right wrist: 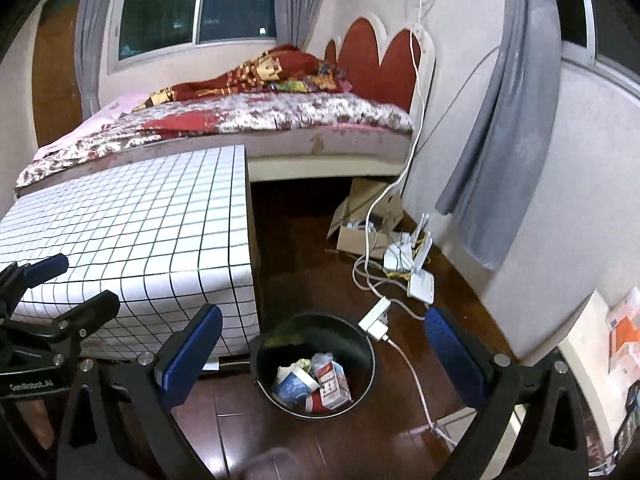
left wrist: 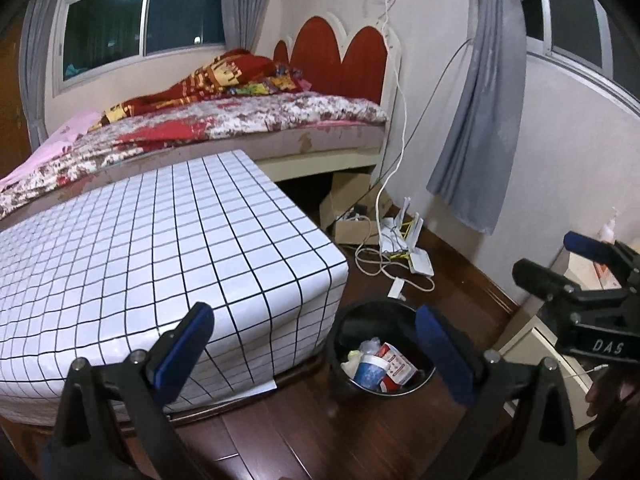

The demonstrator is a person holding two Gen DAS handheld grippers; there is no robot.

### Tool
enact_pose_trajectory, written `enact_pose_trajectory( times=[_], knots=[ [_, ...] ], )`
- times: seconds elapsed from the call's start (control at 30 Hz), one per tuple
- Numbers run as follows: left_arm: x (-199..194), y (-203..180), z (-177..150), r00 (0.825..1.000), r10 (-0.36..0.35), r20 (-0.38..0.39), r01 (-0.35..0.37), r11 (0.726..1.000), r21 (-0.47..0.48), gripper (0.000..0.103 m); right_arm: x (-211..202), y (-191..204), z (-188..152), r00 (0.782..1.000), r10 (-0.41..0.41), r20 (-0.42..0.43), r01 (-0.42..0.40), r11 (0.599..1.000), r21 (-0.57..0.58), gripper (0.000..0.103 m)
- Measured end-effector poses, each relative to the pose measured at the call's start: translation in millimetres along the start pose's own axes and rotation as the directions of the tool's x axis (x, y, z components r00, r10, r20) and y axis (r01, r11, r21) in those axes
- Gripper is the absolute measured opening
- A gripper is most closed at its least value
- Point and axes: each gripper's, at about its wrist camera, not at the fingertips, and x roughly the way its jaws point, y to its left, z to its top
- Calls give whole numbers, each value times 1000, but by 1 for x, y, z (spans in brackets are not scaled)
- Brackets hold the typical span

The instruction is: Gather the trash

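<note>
Left gripper [left wrist: 316, 356]: jaws spread wide, nothing held. Right gripper [right wrist: 324, 354]: jaws likewise spread wide, nothing held; both are poised above the floor.

Trash [right wrist: 314, 384]: cup, carton and wrappers, lodged inside the black bin [right wrist: 360, 344] on the wooden floor [right wrist: 304, 240], just beside the counter [right wrist: 132, 232].

Hazards, as judged: the white cable [right wrist: 412, 376] and plug block [right wrist: 375, 317] lie close against the bin's rim and could be snagged by a lowered finger; the light bin could be tipped if its rim were struck.

Surface: counter covered in white grid-patterned sheet, no loose items seen.

Room: bed [left wrist: 248, 120] with patterned blanket, grey curtains [left wrist: 480, 120], dark windows, cardboard box [right wrist: 360, 236] and routers by the wall.
</note>
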Motion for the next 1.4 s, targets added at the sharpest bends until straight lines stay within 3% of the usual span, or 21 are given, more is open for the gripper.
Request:
enact_pose_trajectory(
  times=[0.23, 0.5, 0.73, 1.4],
  knots=[
    [-26, -9, -2, 999, -13, 34, 13, 1000, 19, 102, -46, 2, -3, 998, 18, 66, -17, 1000, -4, 102],
    [-51, -24, -6, 998, -23, 62, 20, 999, 46, 102, -84, -1, -17, 995, -15, 96, 17, 1000, -21, 102],
    [-57, -38, -14, 998, -41, 45, 39, 998, 58, 102, -89, -10, -34, 997, -35, 74, 35, 999, 8, 102],
    [-56, -40, -15, 998, -49, 46, 46, 997, 59, 102, -91, -9, -34, 996, -45, 72, 44, 999, 17, 102]
  ],
)
